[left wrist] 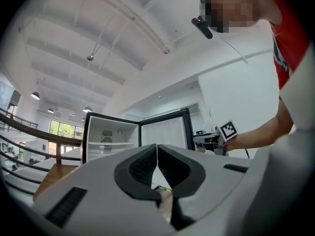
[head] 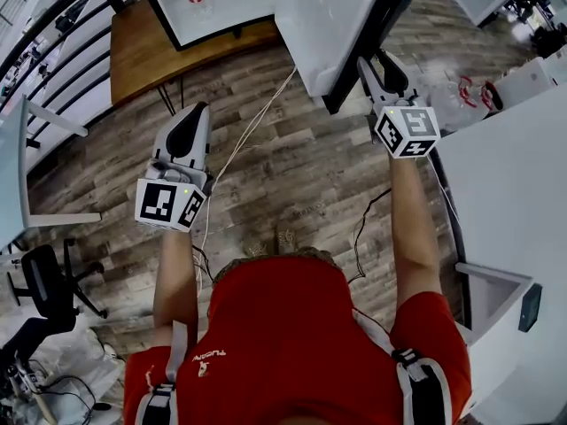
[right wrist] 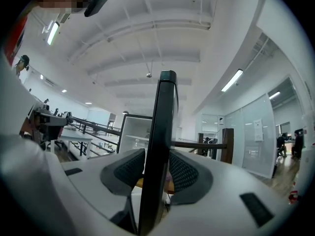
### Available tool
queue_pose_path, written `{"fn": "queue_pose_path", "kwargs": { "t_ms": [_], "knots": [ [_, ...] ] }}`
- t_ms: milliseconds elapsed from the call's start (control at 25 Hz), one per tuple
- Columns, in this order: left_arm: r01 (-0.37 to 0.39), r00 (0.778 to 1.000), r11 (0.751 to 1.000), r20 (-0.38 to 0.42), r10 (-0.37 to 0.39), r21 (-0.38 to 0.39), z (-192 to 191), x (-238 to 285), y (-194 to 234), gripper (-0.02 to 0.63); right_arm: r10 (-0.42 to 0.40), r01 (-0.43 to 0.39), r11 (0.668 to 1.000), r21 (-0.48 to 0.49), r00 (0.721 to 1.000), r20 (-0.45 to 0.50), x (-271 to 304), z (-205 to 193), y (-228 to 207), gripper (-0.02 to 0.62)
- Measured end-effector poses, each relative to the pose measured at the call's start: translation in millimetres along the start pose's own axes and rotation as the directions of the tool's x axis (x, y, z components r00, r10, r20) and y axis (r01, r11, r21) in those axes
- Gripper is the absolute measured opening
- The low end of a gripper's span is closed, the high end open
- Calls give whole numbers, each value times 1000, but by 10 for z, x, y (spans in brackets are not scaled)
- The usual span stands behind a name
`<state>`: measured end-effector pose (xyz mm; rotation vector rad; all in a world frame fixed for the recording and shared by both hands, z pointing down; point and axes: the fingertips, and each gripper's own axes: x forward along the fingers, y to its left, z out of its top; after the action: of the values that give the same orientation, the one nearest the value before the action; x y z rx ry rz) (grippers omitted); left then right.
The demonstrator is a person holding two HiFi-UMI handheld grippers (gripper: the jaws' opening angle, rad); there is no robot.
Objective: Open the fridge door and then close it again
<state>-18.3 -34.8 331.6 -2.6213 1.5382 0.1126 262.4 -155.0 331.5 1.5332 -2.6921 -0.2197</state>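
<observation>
The small fridge (head: 213, 3) stands at the top of the head view with its white inside showing. Its door (head: 330, 27) is swung open toward me, black edge outward. My right gripper (head: 379, 71) is shut on that door edge (right wrist: 165, 127), one pad on each side of the black rim. In the left gripper view the open cabinet (left wrist: 109, 139) and the door (left wrist: 166, 132) lie ahead. My left gripper (head: 196, 110) hangs in the air to the left of the door, well short of the fridge, its jaws pressed together (left wrist: 157, 154) with nothing between them.
The fridge sits on a low wooden platform (head: 146, 47). A white cable (head: 241, 144) runs across the wood floor below the grippers. An office chair (head: 49, 282) stands at the left, a white counter (head: 514, 184) at the right, and plastic bags (head: 465, 96) beside the door.
</observation>
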Motion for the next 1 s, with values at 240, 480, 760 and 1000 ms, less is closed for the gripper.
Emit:
{"fn": "queue_pose_path", "kwargs": {
  "t_ms": [240,480,760,1000],
  "knots": [
    [-19,1000,1000,7,19,-9,10,152,-59,13,26,-27,999,28,999,22,-41,-5,13,172],
    [-50,999,999,6,50,-2,-3,183,20,13,90,-91,996,22,994,62,22,65,297,172],
    [-96,995,995,5,96,15,-2,270,-21,12,173,-176,984,16,980,103,83,108,610,158],
    [-135,991,991,-1,135,23,-15,262,16,13,251,-254,967,9,959,131,221,168,922,129]
  ]
}}
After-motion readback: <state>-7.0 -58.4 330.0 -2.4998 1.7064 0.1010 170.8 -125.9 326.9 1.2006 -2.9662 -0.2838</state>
